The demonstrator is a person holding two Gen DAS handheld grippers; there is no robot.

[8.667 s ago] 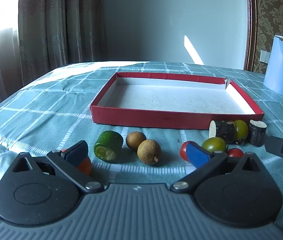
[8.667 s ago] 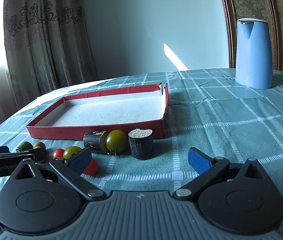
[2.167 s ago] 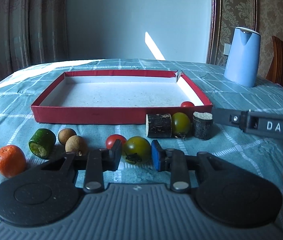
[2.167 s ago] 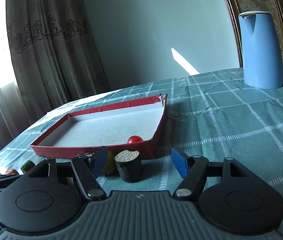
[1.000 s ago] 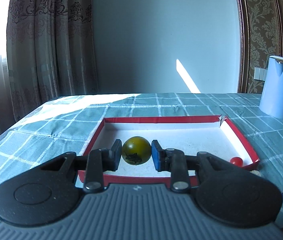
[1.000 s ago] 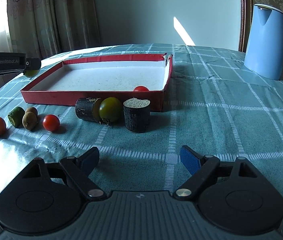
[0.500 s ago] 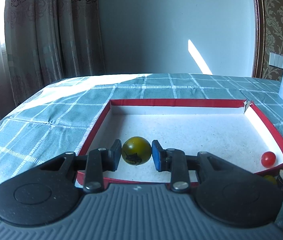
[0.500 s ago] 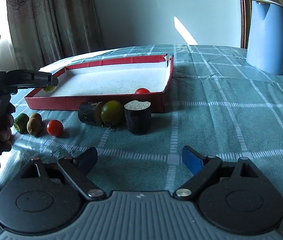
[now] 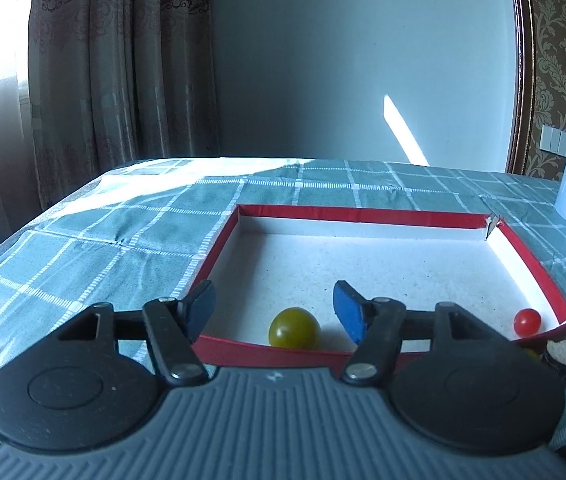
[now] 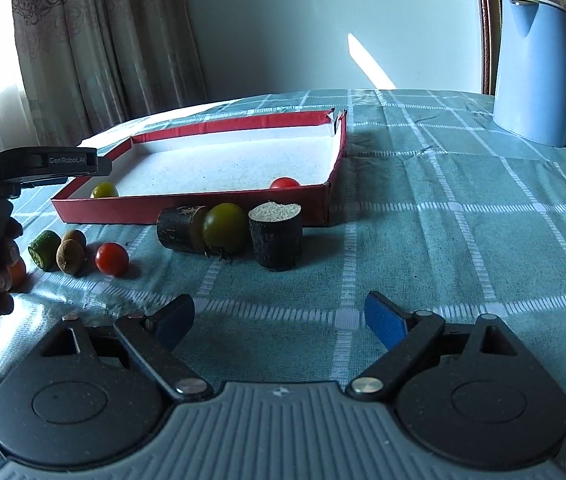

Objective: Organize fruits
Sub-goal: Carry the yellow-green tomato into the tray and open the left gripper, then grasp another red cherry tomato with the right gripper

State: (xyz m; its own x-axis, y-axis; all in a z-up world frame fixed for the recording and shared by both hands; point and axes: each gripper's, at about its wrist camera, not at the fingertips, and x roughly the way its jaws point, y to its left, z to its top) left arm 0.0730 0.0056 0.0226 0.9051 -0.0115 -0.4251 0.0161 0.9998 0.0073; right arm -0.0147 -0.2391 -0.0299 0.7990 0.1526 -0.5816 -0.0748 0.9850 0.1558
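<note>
My left gripper [image 9: 274,309] is open above the near left corner of the red box [image 9: 363,213]. A green tomato [image 9: 293,328] lies free on the box floor just below its fingers. A small red tomato [image 9: 526,320] lies in the near right corner. In the right wrist view the box [image 10: 187,208] holds both the green tomato [image 10: 103,191] and the red tomato [image 10: 284,182]. My right gripper [image 10: 279,320] is open and empty over the cloth. In front of the box lie a second green tomato [image 10: 225,228], two dark cut pieces [image 10: 275,236], a red tomato [image 10: 111,258], two brown fruits [image 10: 70,255] and a green cut piece [image 10: 45,250].
A blue kettle [image 10: 531,72] stands at the back right on the checked teal tablecloth [image 10: 463,216]. Curtains hang behind the table's left side. An orange fruit [image 10: 18,272] is partly hidden behind the hand that holds the left gripper [image 10: 49,163].
My left gripper has opened and let go of the green tomato, which now rests on the box floor. The right gripper has barely moved.
</note>
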